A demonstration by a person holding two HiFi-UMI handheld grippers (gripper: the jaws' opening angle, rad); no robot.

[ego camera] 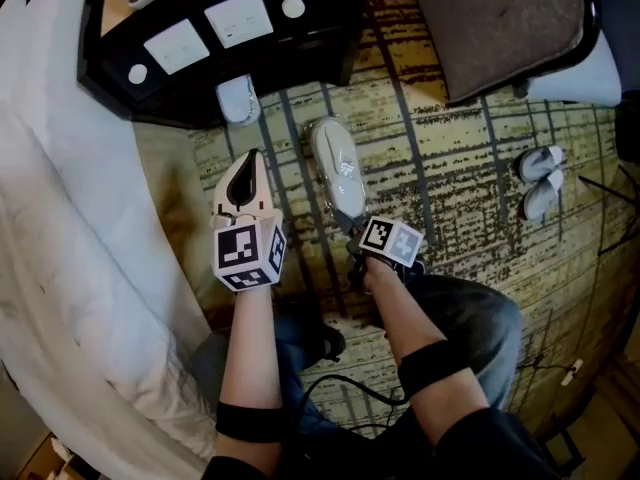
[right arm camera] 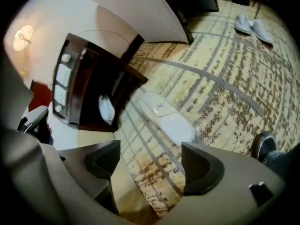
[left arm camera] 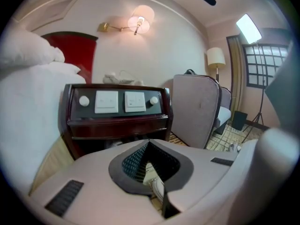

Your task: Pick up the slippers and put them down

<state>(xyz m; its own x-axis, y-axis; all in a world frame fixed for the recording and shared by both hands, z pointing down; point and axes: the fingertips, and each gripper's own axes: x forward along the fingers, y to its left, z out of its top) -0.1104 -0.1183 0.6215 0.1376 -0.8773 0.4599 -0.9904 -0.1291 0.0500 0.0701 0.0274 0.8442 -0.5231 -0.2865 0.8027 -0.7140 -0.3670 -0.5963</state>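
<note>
patterned yellow carpet (ego camera: 460, 158) is bearing a flat white slipper (ego camera: 338, 163); left gripper (left arm camera: 149, 144) is pinching together, empty, right gripper (right arm camera: 150, 161) gaping; only gripper views are showing the glowing wall lamp (left arm camera: 140, 21).

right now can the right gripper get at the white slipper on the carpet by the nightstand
Probably yes: the right gripper is open and empty, and the slipper lies just ahead of it on the carpet, with nothing between them.

Hotel room: bed (ego camera: 70, 218), bedside switch console (left arm camera: 117, 121), wall lamp (left arm camera: 140, 23), patterned carpet (ego camera: 460, 178)
</note>
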